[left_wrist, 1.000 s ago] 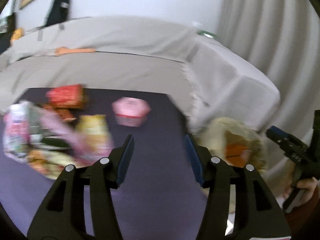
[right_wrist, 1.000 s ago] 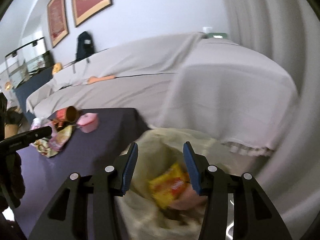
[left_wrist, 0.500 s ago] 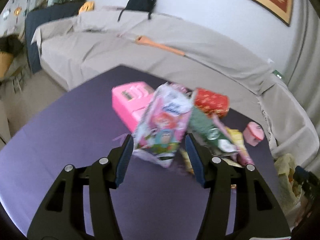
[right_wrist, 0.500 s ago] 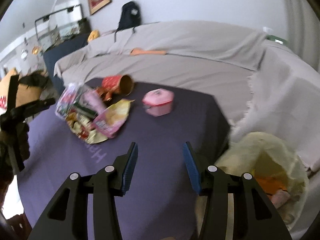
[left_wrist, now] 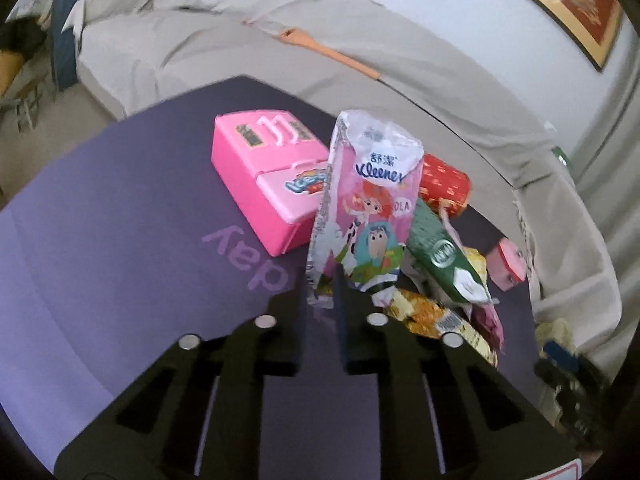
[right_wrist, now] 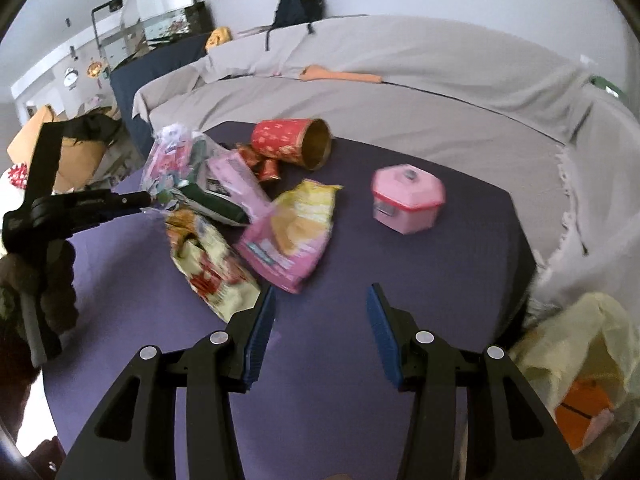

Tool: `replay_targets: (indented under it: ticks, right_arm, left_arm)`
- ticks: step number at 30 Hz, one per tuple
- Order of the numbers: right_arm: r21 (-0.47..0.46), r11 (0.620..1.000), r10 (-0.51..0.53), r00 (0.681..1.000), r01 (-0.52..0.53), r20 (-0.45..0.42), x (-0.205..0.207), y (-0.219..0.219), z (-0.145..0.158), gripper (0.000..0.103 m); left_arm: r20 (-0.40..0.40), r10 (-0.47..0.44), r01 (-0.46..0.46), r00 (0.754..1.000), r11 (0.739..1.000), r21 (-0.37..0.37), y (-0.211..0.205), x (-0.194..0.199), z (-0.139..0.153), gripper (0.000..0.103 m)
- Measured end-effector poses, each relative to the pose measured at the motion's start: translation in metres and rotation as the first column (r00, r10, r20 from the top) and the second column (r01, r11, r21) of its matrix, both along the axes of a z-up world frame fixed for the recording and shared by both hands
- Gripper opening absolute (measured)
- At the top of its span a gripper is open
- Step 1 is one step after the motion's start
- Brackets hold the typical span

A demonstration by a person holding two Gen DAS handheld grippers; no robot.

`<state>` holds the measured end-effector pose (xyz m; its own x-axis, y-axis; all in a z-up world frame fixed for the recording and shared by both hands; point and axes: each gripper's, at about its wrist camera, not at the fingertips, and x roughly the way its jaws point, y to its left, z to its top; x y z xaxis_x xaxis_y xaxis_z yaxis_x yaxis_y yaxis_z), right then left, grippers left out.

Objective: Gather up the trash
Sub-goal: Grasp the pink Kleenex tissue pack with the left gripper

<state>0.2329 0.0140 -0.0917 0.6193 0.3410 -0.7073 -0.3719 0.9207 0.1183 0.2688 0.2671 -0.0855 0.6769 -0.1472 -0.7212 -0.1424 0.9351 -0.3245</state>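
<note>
The pink Kleenex wrapper [left_wrist: 368, 200] with cartoon figures stands upright on the purple table [left_wrist: 100, 240]. My left gripper [left_wrist: 322, 302] is closing on its lower corner, and the pads pinch the film. From the right wrist view the same left gripper [right_wrist: 146, 200] meets that wrapper [right_wrist: 168, 160] at the pile's left side. My right gripper [right_wrist: 320, 316] hangs open over bare table, just short of a pink and yellow snack bag [right_wrist: 296, 232]. A yellowish trash bag [right_wrist: 580, 364] gapes off the table's right corner with orange trash inside.
The pile holds a red can [right_wrist: 292, 142] on its side, a green packet [left_wrist: 440, 252] and a yellow wrapper [right_wrist: 212, 268]. A pink toy case [left_wrist: 264, 176] and a pink hexagonal box [right_wrist: 406, 200] lie apart. A grey-covered sofa [right_wrist: 400, 92] rings the table.
Both grippers swung from the trash bag to the pile. The left gripper came up to the Kleenex wrapper and went from open to shut on its corner. The right one stayed open.
</note>
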Motion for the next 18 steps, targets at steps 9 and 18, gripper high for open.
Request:
replay_targets:
  ticks: [9, 18]
  right_arm:
    - [0.004, 0.999, 0.04, 0.999, -0.039, -0.037, 0.021, 0.044, 0.002, 0.045]
    - [-0.02, 1.0, 0.002, 0.992, -0.005, -0.123, 0.048, 0.065, -0.016, 0.045]
  left_arm:
    - [0.058, -0.034, 0.036, 0.998, 0.999, -0.019, 0.015, -0.04, 0.02, 0.003]
    - [0.077, -0.031, 0.034, 0.997, 0.998, -0.044, 0.032, -0.067, 0.02, 0.003]
